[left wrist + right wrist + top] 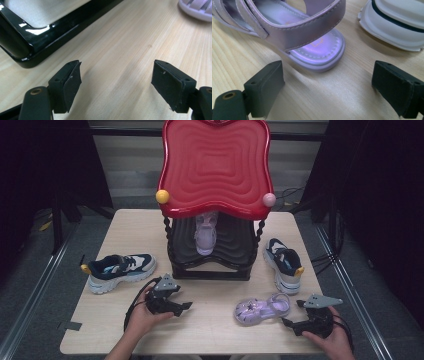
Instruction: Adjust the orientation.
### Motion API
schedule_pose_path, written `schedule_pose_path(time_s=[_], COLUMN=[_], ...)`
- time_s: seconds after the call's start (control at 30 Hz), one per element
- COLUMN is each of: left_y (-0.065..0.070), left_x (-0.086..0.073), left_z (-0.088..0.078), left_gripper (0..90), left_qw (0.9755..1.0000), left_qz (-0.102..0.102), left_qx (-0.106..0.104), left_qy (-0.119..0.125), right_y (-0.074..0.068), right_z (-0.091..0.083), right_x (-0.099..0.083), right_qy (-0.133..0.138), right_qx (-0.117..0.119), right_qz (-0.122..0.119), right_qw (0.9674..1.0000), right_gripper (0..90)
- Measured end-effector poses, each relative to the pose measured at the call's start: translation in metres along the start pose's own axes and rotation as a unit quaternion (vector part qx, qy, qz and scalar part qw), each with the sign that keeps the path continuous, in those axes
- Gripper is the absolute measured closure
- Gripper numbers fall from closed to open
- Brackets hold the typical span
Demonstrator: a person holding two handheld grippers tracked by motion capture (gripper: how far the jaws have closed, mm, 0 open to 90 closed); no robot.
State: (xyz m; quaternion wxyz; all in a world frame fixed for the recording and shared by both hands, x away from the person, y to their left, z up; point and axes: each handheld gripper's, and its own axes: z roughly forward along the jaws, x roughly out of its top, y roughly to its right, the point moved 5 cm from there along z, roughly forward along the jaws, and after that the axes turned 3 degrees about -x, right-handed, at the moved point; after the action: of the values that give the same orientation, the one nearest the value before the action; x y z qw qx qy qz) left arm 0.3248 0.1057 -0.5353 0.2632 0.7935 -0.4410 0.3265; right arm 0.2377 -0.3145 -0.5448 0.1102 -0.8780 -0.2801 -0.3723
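Shoes count out as two navy sneakers [122, 270] [285, 264] and two lilac sandals: one on the table [210, 330] by your right gripper [328, 87], one on the rack's lower shelf [206, 234]. Both grippers, left gripper [116, 85] included, gape with nothing between their jaws.

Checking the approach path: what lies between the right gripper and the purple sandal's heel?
Bare tabletop separates right gripper from purple sandal, per the right gripper view.
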Motion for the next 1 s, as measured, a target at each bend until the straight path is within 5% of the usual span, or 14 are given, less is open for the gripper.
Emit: schedule_pose_path(time_s=[0.63, 1.0], left_y=[0.004, 0.003], left_x=[-0.006, -0.006], left_z=[0.006, 0.006], left_gripper=[18.4, 15.6], left_qw=[0.9993, 0.999], left_qz=[0.033, 0.035], left_qx=[0.009, 0.013], left_qy=[-0.018, -0.022], right_y=[0.003, 0.002], right_z=[-0.02, -0.038], right_x=[0.007, 0.028], right_qy=[-0.004, -0.008], right_qx=[0.031, 0.046], right_qz=[-0.001, -0.036], right_qw=[0.9995, 0.9982], right_gripper=[14.2, 15.7])
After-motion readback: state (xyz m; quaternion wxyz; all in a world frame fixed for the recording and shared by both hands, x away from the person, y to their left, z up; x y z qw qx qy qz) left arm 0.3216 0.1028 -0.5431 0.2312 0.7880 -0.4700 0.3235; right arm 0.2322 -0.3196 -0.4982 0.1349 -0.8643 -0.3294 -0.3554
